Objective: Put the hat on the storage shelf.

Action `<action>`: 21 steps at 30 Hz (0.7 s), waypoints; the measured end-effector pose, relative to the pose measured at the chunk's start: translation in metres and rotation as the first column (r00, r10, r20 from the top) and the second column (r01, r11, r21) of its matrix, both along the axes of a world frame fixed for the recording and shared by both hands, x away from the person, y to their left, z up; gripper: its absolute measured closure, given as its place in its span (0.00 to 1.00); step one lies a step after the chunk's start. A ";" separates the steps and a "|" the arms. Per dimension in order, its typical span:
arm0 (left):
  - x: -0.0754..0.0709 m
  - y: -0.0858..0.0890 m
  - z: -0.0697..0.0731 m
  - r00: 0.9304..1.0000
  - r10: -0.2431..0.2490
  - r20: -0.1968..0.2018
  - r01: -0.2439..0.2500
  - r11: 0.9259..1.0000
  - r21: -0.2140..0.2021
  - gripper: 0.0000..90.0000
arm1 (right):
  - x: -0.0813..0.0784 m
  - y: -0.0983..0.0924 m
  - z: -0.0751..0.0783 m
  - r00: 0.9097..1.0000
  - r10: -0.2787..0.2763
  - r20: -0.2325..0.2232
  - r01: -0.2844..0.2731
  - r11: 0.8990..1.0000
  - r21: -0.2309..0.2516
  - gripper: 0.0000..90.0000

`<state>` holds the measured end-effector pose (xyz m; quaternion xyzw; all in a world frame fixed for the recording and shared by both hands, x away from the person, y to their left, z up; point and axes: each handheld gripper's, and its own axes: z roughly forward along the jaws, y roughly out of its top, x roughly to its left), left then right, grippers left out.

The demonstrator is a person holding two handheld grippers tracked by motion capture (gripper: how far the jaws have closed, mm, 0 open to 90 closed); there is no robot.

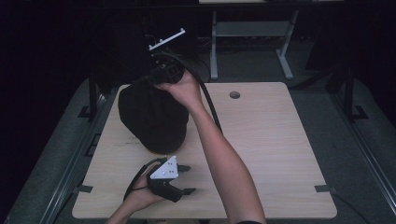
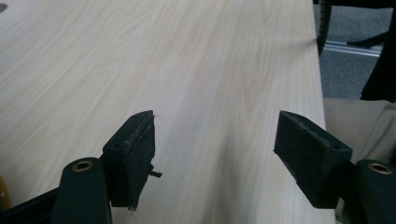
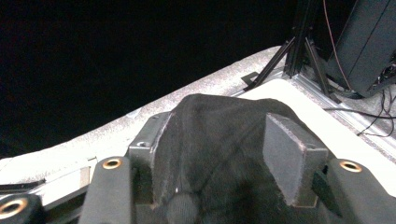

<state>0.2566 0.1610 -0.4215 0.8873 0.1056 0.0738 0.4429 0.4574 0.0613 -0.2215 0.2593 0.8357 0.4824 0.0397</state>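
At the table's (image 1: 271, 140) far left, right gripper (image 3: 224, 154) straddles the black cap's (image 1: 152, 119) top, jaws parted, not pinching; left gripper (image 2: 215, 154) wide, empty, nearer the brim side.

One black cloth bag (image 1: 152, 116), one wooden table (image 1: 266, 140), two claws

A dim lab or recording studio set up for handling trials

A bare pale wood counter (image 1: 271, 140) with a cable hole (image 1: 235, 95) stands on grey carpet (image 1: 355, 154), ringed by black metal frame rails (image 1: 348, 88); a second adjustable desk frame (image 1: 285, 56) and loose cables (image 3: 369, 116) lie behind in the dark
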 end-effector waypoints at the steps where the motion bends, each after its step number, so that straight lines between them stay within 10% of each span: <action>1: 0.001 0.001 0.000 1.000 0.003 0.001 -0.003 1.000 0.000 0.31 | -0.001 -0.003 0.000 1.000 -0.002 0.000 0.002 1.000 0.002 0.46; 21: 0.006 0.006 -0.002 1.000 0.024 -0.010 -0.024 1.000 0.001 0.30 | -0.009 -0.051 0.000 1.000 -0.027 -0.010 0.027 0.999 0.038 0.38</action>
